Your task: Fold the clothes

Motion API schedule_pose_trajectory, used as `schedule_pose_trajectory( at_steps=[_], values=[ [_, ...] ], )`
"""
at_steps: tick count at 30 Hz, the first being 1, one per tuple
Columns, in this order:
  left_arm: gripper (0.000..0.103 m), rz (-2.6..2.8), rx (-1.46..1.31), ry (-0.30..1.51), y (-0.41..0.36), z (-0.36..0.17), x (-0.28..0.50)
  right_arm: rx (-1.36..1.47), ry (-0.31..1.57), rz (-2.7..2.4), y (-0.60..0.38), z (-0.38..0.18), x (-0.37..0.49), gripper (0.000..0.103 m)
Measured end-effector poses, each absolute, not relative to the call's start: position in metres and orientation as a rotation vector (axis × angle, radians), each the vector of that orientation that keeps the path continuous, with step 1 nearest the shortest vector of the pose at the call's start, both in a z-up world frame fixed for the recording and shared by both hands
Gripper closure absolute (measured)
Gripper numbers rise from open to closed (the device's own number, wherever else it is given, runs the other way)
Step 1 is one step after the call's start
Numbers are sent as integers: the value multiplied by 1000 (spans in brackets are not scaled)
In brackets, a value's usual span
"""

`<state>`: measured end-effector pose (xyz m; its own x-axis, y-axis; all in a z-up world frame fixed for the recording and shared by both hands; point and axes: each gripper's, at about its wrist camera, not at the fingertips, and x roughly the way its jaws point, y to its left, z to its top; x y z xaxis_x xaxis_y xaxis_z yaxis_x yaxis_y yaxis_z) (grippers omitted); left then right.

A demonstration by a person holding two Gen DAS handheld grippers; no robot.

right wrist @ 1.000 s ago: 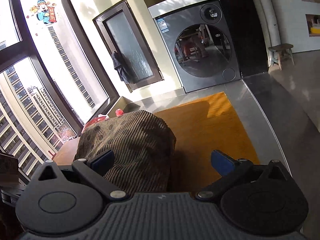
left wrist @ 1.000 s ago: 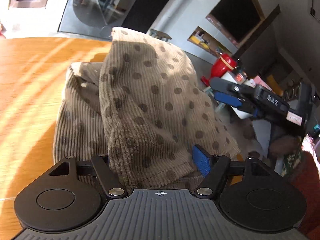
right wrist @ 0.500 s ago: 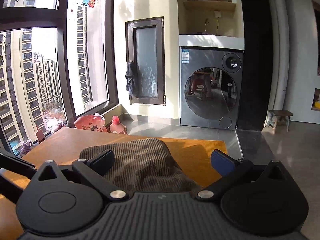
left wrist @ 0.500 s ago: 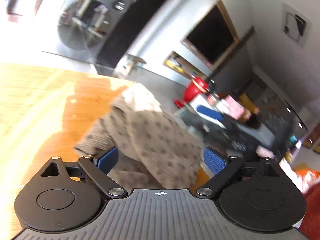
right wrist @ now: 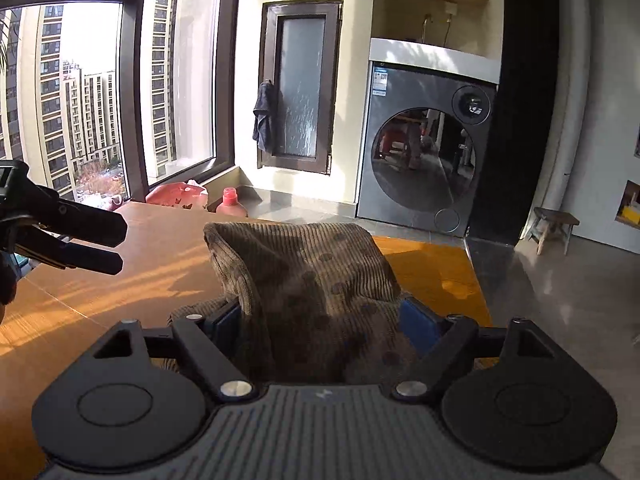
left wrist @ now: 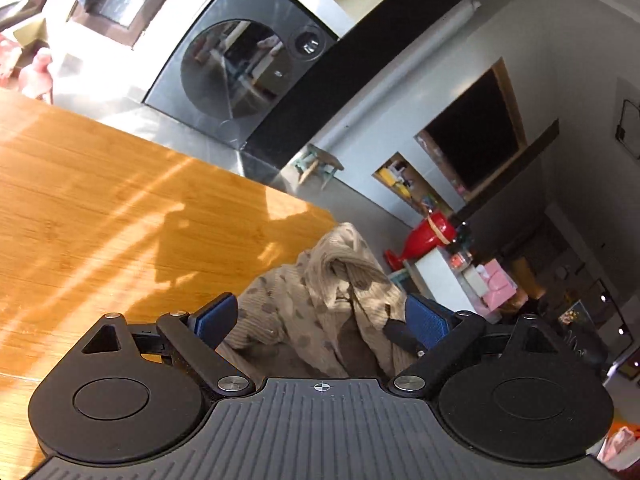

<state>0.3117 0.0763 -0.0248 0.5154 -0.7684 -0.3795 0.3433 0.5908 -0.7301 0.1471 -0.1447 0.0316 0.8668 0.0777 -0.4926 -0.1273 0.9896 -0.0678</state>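
Observation:
A brown ribbed garment with dark dots (left wrist: 320, 300) lies bunched near the corner of the wooden table (left wrist: 100, 220). My left gripper (left wrist: 322, 318) is open, its blue pads (left wrist: 218, 316) wide apart on either side of the near end of the heap, not pressing it. In the right wrist view the same garment (right wrist: 312, 276) rises as a hump and fills the gap of my right gripper (right wrist: 322, 320), whose jaws are closing around it. The left gripper (right wrist: 120, 247) shows at the left edge above the table (right wrist: 160, 248).
A grey washing machine (right wrist: 424, 152) stands behind the table's far edge, with a small stool (right wrist: 554, 226) to its right. A red bottle (right wrist: 231, 204) and red tubs sit by the window. A red vase (left wrist: 428, 236) and cluttered shelves lie past the table corner.
My left gripper let go of the garment's hem, opened and drew back; the cloth sank into a heap. My right gripper rolled level, and its jaws have narrowed around the cloth.

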Motion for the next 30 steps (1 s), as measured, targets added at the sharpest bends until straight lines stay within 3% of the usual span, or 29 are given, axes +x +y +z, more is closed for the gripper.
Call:
schedule_pose_trajectory(
  at_steps=[7,15,19,21,23,26,27,30],
  values=[
    [9,-795,-714,890,28,-50,352,-320,463,150,-108,11,128,19],
    [9,-741,-710,830,50,-47,332,-585,482,50,-76,-29,155,19],
    [9,-668,-743,821,68,-59,318,-532,468,6,-89,-20,156,35],
    [13,-655,-742,835,69,-68,313,-570,469,-8,-89,-24,157,35],
    [32,-673,-738,863,65,-77,307,-610,478,0,-85,-32,161,35],
    [51,-727,-732,914,54,-89,302,-592,479,15,-89,-34,167,32],
    [53,-739,-721,926,51,-92,302,-556,482,21,-95,-30,169,36],
    [54,-753,-693,955,41,-100,305,-418,488,42,-121,-11,174,62]
  ],
)
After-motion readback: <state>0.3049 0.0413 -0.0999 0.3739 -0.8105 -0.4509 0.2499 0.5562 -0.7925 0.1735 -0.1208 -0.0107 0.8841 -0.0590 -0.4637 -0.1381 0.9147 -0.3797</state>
